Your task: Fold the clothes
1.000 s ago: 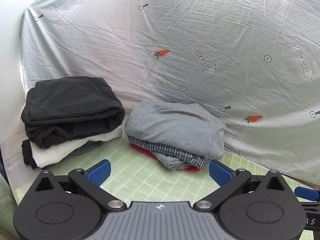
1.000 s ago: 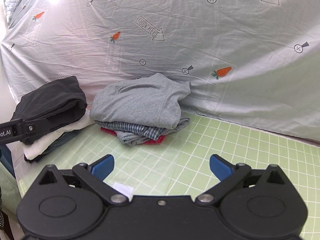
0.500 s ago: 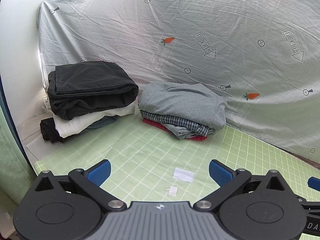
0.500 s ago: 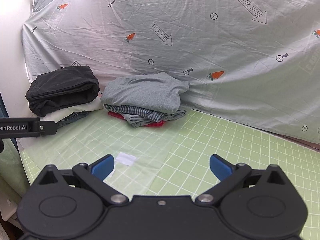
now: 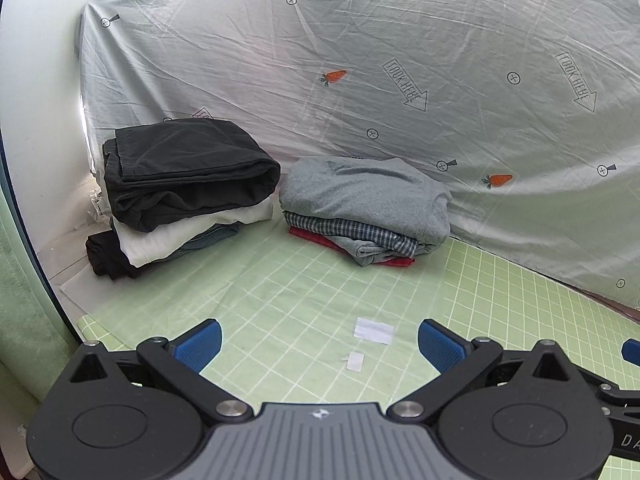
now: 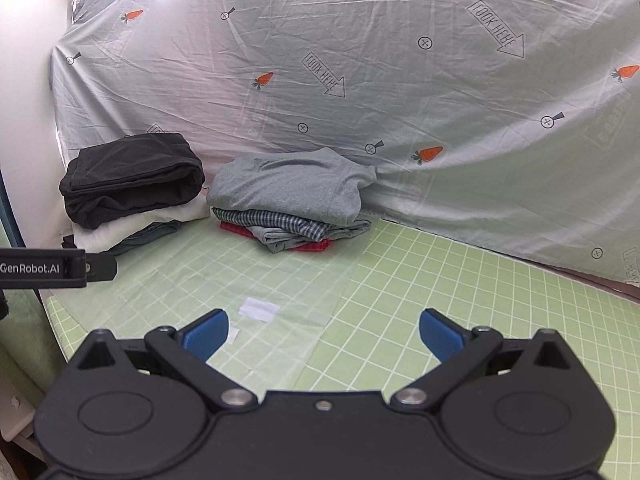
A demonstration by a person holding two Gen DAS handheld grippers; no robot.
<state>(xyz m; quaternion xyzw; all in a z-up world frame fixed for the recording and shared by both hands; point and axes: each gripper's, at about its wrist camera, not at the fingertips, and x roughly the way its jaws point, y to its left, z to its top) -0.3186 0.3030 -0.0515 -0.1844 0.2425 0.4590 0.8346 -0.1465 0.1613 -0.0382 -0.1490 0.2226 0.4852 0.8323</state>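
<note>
Both jaws stand wide and hold nothing: the left hand-held gripper (image 5: 319,343) and the right hand-held gripper (image 6: 323,333) hover over the green grid mat (image 5: 500,304) on the counter. The folded clothes lie at the mat's far edge, against the carrot-print sheet (image 5: 400,40). A grey shirt (image 5: 364,192) tops a checked and a red garment; just left of that stack, a black garment (image 5: 184,168) tops a white one. A white paper scrap (image 5: 374,330) lies on the mat nearer the grippers.

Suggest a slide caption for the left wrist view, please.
Open left tool facing two stacks of folded clothes on a green grid mat.
</note>
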